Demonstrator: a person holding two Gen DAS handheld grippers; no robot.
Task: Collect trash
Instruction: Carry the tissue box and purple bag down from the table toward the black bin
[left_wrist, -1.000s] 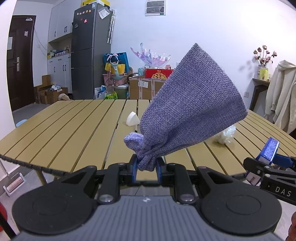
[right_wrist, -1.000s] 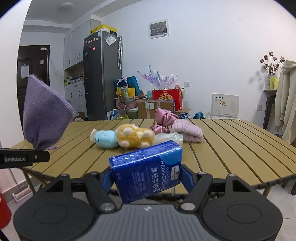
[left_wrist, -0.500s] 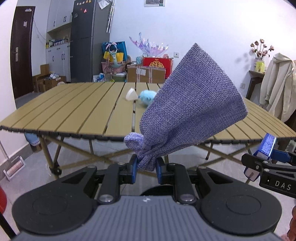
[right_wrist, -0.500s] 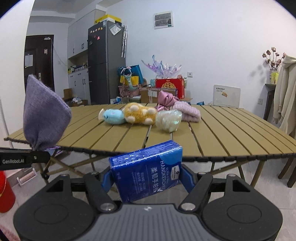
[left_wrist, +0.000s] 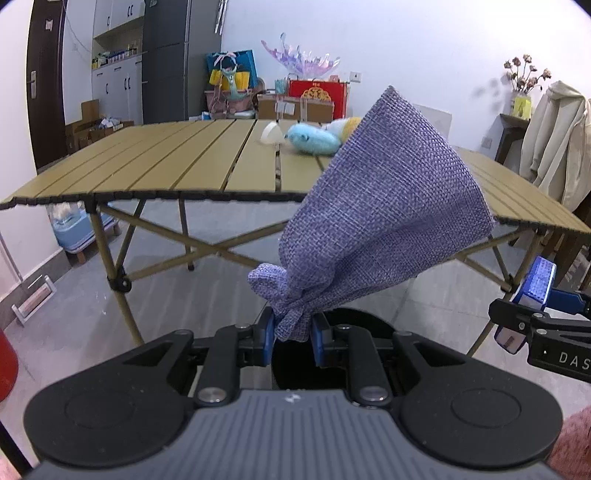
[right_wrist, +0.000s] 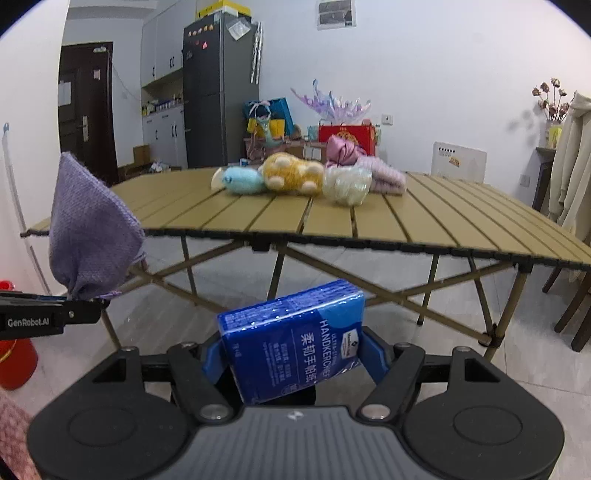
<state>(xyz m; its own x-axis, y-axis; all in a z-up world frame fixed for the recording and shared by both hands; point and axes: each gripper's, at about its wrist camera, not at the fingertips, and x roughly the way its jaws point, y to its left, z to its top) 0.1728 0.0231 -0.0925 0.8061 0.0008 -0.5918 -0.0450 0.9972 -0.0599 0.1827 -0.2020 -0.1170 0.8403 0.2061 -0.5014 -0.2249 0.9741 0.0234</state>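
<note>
Clearly, in the left wrist view we have the left gripper (left_wrist: 292, 339) with its jaws clamped on the knotted neck of a purple coarse-woven fabric pouch (left_wrist: 384, 218), which fans out above and to the right, held off the slatted tan folding counter (left_wrist: 207, 166) and over the floor. We judge the pouch light, soft and limp; its rough weave should not slip, and the bunched neck is the sound place to hold it. A dark round opening (left_wrist: 354, 321) sits just below the jaws; we cannot tell what it is. At the right edge, the other tool's body reads "DAS", cut off by the frame.

Turning to the right wrist view, we see the right gripper (right_wrist: 295, 360) with jaws pressed on both sides of a blue plastic-wrapped pack of paper handkerchiefs (right_wrist: 295, 339), tilted, also clear of the counter. We expect it to be light and squashy, with slick film, so a grip across the flat sides suits it. Its label reads "HANDKERCHIEFS" beside Chinese characters; the smaller print is unreadable. The left tool's arm reads "GenRobot.AI".
</note>
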